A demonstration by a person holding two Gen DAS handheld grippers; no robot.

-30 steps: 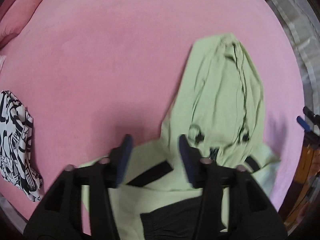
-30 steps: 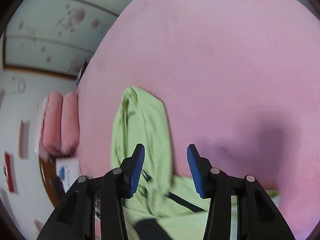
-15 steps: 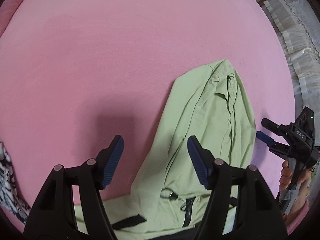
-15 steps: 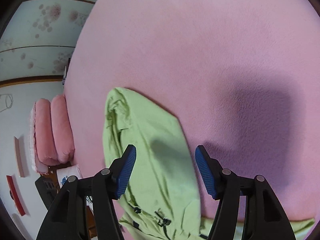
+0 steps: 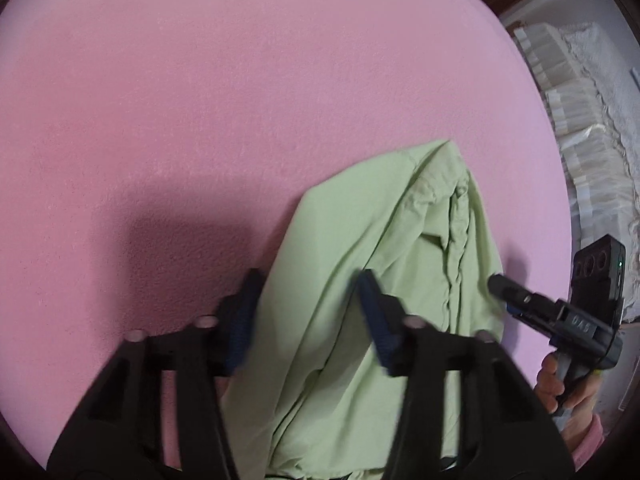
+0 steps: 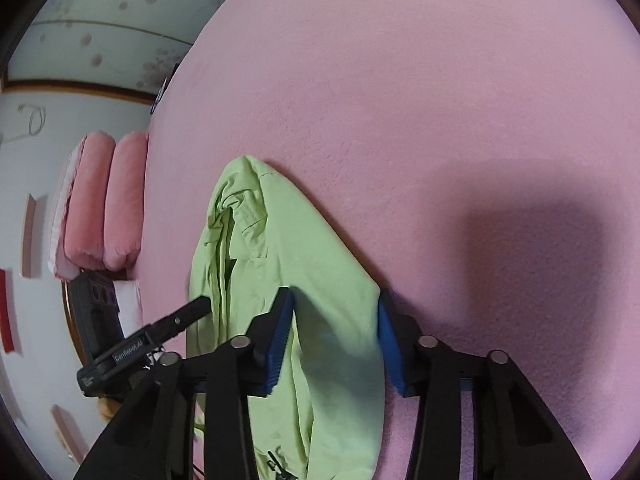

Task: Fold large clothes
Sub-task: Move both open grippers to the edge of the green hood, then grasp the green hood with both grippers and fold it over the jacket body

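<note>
L gripper (image 5: 308,312) & R gripper (image 6: 334,340): both jaws wide apart, gripping nothing, hovering over the green hoodie (image 5: 384,280) on the pink bed (image 5: 240,100). Straddle one hood edge each, w/ a deep bite, before closing. Hood (image 6: 256,216) points away from you; long axis runs near-to-far.

Your garment (image 5: 384,264): plain light green | your bed cover (image 5: 240,100): solid pink | your left gripper (image 5: 308,312): black, blue pads | pillows (image 6: 104,204) at 9 o'clock: pink | wall (image 6: 104,24) at 11 o'clock: pale green, brown blotches
</note>
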